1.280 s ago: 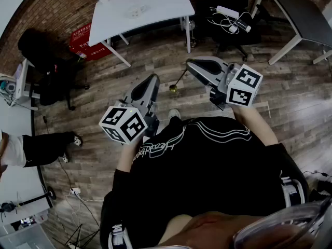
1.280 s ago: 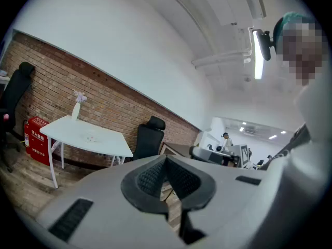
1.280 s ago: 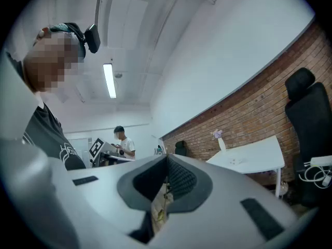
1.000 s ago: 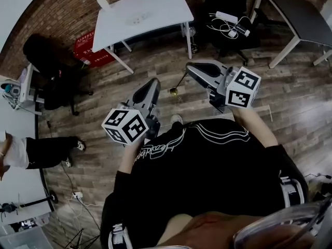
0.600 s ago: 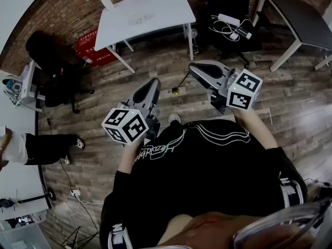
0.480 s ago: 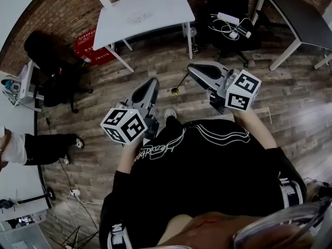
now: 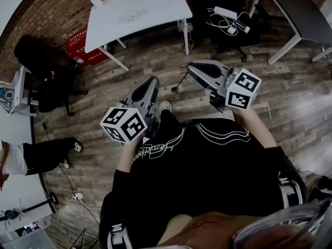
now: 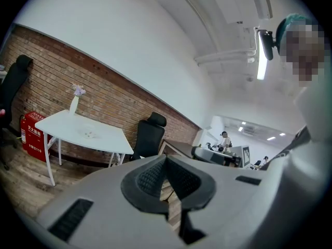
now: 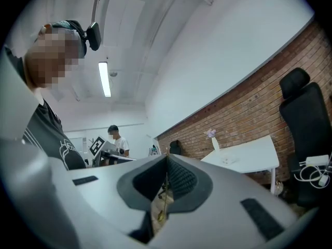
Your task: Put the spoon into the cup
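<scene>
white table beside a brick wall, wood floor.

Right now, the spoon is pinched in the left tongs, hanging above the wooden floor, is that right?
No. The spoon is pinched in the right tongs, not the left tongs, hanging above the wooden floor; the head view and right gripper view show it.

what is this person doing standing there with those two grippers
A person stands on the wood floor, short of the white table, with a gripper in each hand. The right gripper is shut on a thin spoon that hangs bowl-down from its jaws. The left gripper is shut and empty. No cup can be made out, so the spoon isn't in one yet.
</scene>
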